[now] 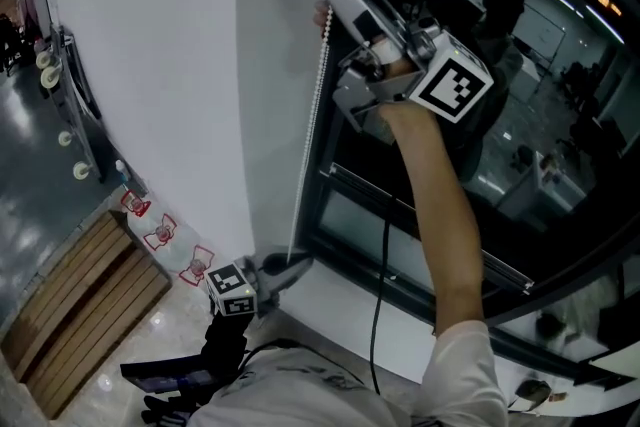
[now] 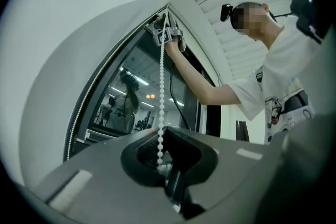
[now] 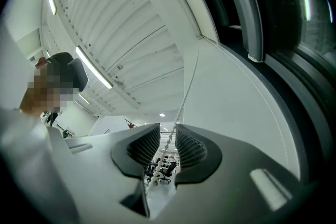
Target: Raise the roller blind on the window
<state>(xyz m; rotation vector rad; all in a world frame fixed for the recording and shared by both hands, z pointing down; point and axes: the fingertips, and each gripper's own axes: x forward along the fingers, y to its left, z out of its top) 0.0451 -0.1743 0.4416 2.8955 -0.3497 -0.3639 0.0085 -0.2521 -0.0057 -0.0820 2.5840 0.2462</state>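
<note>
My left hand-held gripper (image 2: 160, 157) is clamped on the bead chain (image 1: 312, 105) low down. The chain runs straight up along the white wall (image 1: 150, 65) at the window's (image 1: 520, 145) left edge. My right hand-held gripper (image 3: 168, 140) is higher and nearer the top, part open, with the chain between its jaws but not pinched. I can't make out the roller blind itself; the glass in view is bare.

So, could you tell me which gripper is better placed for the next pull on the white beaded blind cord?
Likely right. The right gripper is raised high, the white beaded cord between its parted jaws; the left gripper grips it low down.
</note>
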